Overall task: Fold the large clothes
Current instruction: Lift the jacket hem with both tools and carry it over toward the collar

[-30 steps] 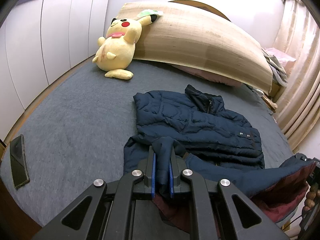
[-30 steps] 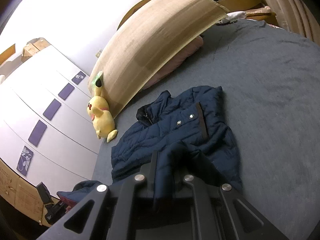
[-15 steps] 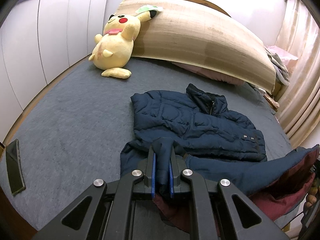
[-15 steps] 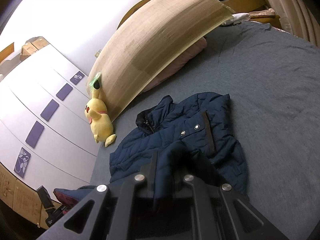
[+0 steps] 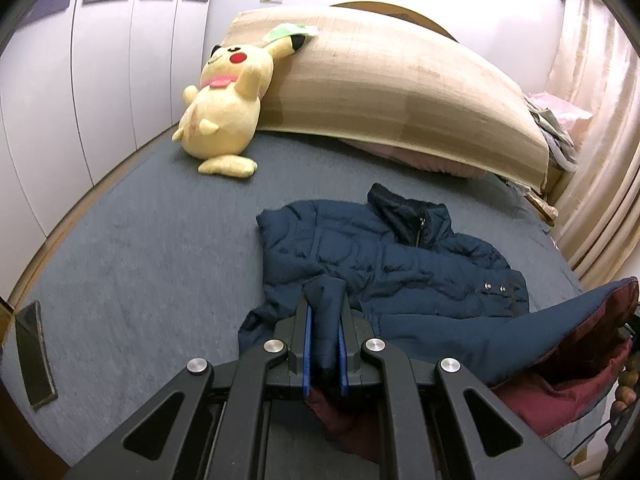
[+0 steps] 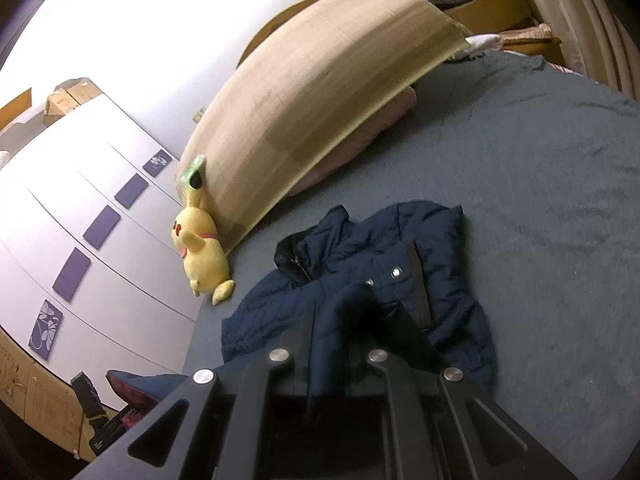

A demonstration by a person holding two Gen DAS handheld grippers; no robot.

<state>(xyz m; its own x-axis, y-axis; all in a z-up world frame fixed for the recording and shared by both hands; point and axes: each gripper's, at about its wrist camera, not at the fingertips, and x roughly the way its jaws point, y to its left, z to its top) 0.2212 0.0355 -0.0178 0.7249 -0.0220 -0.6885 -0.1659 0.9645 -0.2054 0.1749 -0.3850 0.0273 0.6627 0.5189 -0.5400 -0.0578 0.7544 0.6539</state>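
The navy puffer jacket [image 5: 384, 264] sits spread across the middle of the grey bed [image 5: 140, 264], collar toward the top of the frame and its bottom hem lifted up toward the cameras, so the maroon lining [image 5: 580, 384] shows at the lower right of the left view. Both grippers are clamped on that hem — the left gripper [image 5: 323, 344] has a fold of navy fabric squeezed between its blue pads, and the right gripper [image 6: 340, 344] is pinched shut on another bunch of the same edge, low in the middle of its own frame. So I'd say this is the bottom-to-top fold, with the hem up off the bed and not yet laid over. Next bit probably means carrying both corners level toward the collar and keeping the edge taut so the puffy layers don't bunch. A yellow plush toy [image 5: 224, 112] sits upper left against the tan headboard cushion [image 5: 400, 92], well clear, and a phone [image 5: 34, 356] lies at the far left edge.
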